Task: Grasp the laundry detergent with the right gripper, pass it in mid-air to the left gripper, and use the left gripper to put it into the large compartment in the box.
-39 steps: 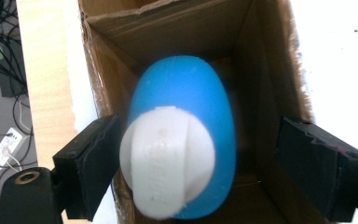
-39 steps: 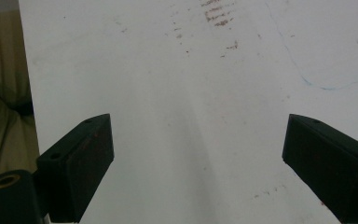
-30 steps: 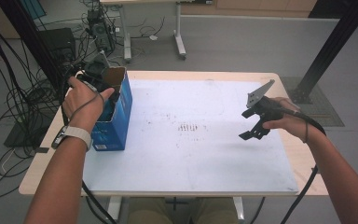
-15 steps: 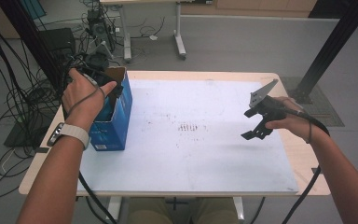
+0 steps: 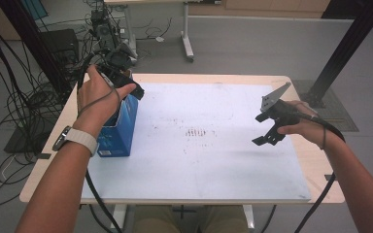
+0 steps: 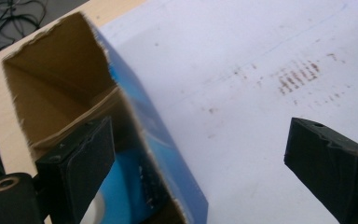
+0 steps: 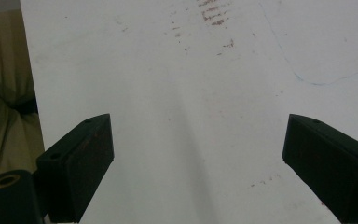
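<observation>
The blue carton (image 5: 121, 128) is stood upright at the worktop's (image 5: 213, 165) left edge, its torn-open mouth pointed upward. The left gripper (image 5: 121, 80) is held over it, jaws just opened wide, nothing pinched. The right gripper (image 5: 272, 127) is held open over the bare white sheet (image 7: 177, 116), well apart.

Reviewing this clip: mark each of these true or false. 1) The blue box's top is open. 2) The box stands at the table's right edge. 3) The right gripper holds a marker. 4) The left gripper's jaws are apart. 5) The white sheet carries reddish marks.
1) True: the blue box shows its brown inside.
2) False: it stands by the left edge of the table.
3) False: the right gripper is open above the white sheet, with nothing between its jaws.
4) True: the left gripper is open, and its jaws have just been opening; one stands over the box's mouth.
5) True: reddish marks lie near its middle.
</observation>
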A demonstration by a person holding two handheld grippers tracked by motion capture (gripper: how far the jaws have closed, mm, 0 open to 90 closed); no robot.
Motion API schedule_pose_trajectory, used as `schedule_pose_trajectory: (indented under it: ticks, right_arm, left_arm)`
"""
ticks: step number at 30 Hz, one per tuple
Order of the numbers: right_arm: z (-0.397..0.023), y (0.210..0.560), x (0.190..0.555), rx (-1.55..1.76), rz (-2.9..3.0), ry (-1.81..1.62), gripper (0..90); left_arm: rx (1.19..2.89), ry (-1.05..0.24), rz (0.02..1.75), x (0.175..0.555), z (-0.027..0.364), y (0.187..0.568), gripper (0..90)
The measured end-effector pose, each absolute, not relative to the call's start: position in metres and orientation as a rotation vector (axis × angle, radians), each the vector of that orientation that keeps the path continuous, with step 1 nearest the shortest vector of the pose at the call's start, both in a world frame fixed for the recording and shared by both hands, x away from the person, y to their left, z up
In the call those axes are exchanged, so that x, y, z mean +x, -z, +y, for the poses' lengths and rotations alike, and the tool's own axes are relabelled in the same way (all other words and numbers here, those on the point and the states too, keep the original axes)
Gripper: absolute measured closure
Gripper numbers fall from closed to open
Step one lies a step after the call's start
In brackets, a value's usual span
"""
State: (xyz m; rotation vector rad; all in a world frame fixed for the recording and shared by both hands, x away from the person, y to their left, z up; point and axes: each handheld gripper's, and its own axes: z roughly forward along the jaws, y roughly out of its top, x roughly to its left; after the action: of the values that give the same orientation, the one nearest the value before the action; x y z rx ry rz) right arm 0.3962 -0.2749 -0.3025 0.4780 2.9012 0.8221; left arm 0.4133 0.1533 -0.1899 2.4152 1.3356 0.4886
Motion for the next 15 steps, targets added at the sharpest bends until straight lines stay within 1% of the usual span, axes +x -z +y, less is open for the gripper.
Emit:
schedule_pose_trajectory:
  ticks: [15]
  right_arm:
    - [-0.277,0.301,0.395,0.485,2.900,-0.814,8.7]
  left_arm:
    - [2.528,-0.409,1.086,0.410,0.112,0.190,8.4]
